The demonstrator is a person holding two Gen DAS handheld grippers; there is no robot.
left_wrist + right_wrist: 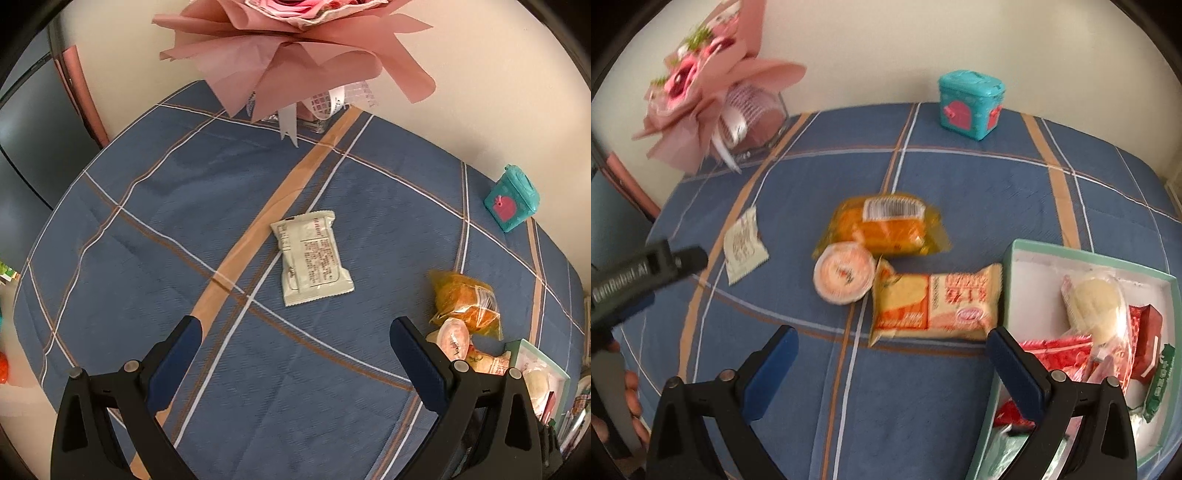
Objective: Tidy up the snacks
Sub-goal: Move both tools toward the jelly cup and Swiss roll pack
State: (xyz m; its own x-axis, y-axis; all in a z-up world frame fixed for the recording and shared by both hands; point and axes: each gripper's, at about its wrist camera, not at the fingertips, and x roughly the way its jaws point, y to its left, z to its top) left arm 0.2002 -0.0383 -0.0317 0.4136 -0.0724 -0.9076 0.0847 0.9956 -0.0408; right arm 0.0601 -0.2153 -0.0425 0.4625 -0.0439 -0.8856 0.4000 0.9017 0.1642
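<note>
A pale green snack packet lies on the blue plaid tablecloth, just ahead of my open, empty left gripper; it also shows at left in the right wrist view. An orange snack bag, a round pink-lidded cup and a yellow-orange cracker packet lie ahead of my open, empty right gripper. A mint-rimmed white box at right holds several red, white and green snacks. The left gripper's body shows at the left edge.
A pink paper bouquet in a glass holder stands at the table's back left by the wall. A teal tin with pink doors stands at the back. The tablecloth ends near the box on the right.
</note>
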